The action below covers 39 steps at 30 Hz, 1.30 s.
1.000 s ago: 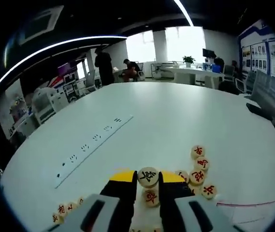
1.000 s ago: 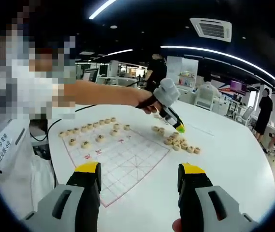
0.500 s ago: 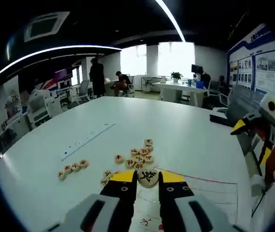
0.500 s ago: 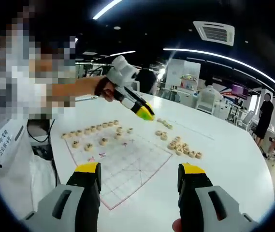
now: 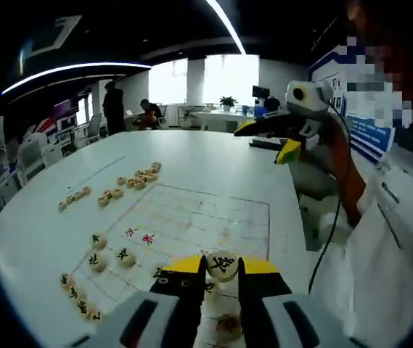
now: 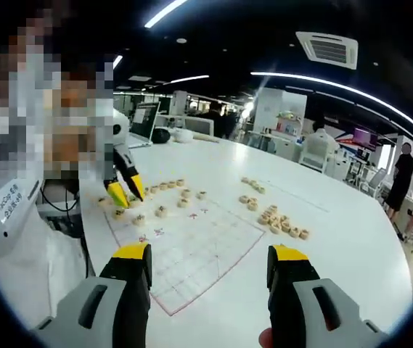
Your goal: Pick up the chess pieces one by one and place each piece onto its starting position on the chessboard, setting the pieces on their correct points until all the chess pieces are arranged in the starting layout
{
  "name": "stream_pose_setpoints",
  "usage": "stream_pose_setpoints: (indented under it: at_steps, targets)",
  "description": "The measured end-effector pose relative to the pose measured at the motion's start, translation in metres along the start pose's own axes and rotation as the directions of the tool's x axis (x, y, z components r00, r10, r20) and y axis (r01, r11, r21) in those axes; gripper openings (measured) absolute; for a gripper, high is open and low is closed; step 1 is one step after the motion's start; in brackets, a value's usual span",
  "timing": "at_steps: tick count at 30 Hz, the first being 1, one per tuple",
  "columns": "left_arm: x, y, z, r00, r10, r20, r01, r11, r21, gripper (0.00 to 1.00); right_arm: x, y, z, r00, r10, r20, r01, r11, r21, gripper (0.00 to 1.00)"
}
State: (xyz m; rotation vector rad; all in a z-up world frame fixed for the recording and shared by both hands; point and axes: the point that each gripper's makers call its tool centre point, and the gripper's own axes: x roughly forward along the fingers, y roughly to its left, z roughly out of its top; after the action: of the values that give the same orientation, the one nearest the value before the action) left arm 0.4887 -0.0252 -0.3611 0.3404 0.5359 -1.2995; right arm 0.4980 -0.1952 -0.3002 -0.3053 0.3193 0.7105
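Left claw [image 5: 222,270]: closed on a round pale wooden chess disc with a black character [image 5: 223,265], pinched by its rim between the yellow-tipped jaws and held above the near edge of the board.
Right claw [image 6: 211,261]: jaws wide apart, nothing between them, hovering over the near corner of the board.
Board: a white sheet chessboard with a faint line grid [image 5: 191,217] lying flat on the large white worktop [image 5: 191,156].
Placed discs: a row and a few singles of round wooden discs on the board's left side [image 5: 96,259], with black and red characters; one more disc [image 5: 229,325] sits low between the left claw's jaws, though whether it is on a point is hard to tell.
Waiting discs: a loose cluster of wooden discs on the worktop beyond the board's far left corner [image 5: 138,177].
Handling: the disc looks light, stiff and smooth-faced, so it probably slides easily and could roll on its edge if released tilted.
Where to hold: across the rim at opposite sides, face level, as the grip appears now.
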Motion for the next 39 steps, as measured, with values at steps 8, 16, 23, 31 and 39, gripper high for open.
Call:
stream_pose_setpoints:
  at_steps: [8,16,23,31,39]
  targets:
    - [-0.001,-0.037,-0.032,0.997,-0.078,-0.015,0.077,0.997,-0.021,0.20,0.000,0.006,-0.001,1.000,0.022,-0.005,-0.022,1.000,-0.006,0.65]
    - [0.008,-0.038,-0.043,0.995,-0.076,-0.064,0.077,0.997,0.013,0.20,0.000,0.005,-0.001,1.000,0.024,-0.008,-0.024,1.000,-0.011,0.65]
    - [0.012,-0.034,-0.045,0.995,-0.043,-0.090,0.051,0.995,0.085,0.20,0.000,0.007,-0.003,0.999,0.036,-0.016,-0.036,0.999,-0.018,0.65]
    - [0.007,-0.030,-0.046,0.995,-0.039,-0.095,0.047,0.995,0.092,0.30,0.000,0.015,-0.008,0.997,0.072,-0.040,-0.074,0.996,-0.044,0.65]
    - [-0.008,-0.020,-0.011,0.999,-0.011,0.044,0.009,0.999,0.053,0.32,0.001,0.017,-0.008,0.996,0.078,-0.040,-0.080,0.996,-0.050,0.65]
